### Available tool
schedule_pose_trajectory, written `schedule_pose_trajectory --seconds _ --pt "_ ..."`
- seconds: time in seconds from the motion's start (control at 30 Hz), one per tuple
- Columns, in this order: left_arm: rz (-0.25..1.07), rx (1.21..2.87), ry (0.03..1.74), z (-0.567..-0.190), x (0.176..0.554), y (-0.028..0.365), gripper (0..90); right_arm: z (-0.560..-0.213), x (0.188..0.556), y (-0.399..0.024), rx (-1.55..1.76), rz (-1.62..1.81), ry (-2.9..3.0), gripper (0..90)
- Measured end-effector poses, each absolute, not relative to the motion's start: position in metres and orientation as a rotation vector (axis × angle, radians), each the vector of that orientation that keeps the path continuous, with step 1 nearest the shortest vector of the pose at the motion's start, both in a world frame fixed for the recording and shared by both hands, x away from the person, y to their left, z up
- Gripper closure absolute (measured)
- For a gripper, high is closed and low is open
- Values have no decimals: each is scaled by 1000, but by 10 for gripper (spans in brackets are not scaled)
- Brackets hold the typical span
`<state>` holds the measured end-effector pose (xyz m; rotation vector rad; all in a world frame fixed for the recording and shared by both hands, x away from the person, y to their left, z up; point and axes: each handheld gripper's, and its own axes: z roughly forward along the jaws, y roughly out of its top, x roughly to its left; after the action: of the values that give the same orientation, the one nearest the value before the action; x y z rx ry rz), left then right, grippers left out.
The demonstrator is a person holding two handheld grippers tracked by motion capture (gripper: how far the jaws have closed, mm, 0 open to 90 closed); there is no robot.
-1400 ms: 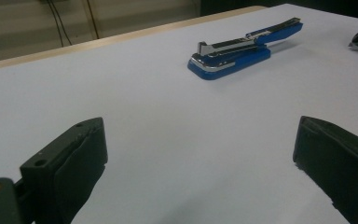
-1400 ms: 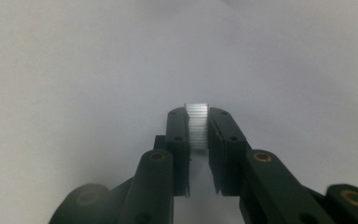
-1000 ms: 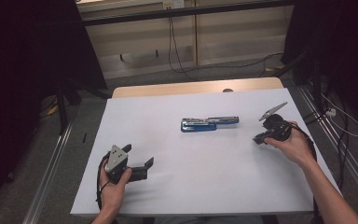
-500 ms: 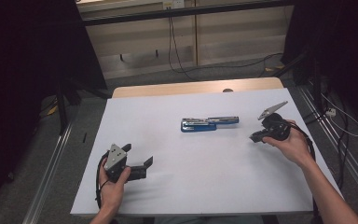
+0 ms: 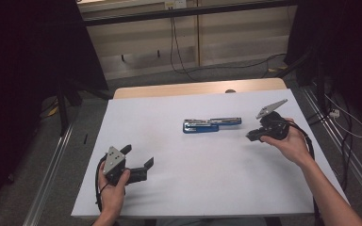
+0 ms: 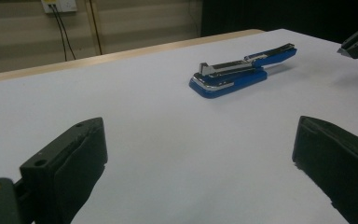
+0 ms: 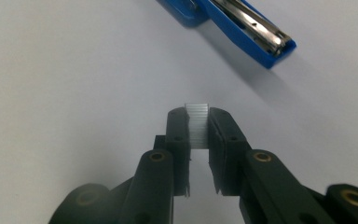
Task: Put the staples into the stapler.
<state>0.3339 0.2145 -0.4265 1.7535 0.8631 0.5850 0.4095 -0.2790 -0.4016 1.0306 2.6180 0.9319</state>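
Note:
A blue stapler lies opened out flat on the white table, its metal staple channel up. My right gripper is shut on a strip of staples, held upright between its pads. It hovers just right of the stapler's far end. My left gripper rests near the front left of the table with its jaws wide open and nothing between them. It points toward the stapler.
A wooden strip borders the table's far edge. Cables run along the floor behind and to the right. Metal rails flank the table on both sides.
My right gripper has shifted slightly left and toward the stapler with the staple strip. The left gripper has stayed still.

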Motion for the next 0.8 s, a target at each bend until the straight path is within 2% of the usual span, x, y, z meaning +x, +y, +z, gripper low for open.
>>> schedule_pose_trajectory --seconds 0.13,0.8 --pt "583 1747 899 -428 335 214 28 -399 411 -270 979 958 2633 793" --pt "583 1764 866 -429 339 210 29 -388 428 -252 974 1023 2598 793"
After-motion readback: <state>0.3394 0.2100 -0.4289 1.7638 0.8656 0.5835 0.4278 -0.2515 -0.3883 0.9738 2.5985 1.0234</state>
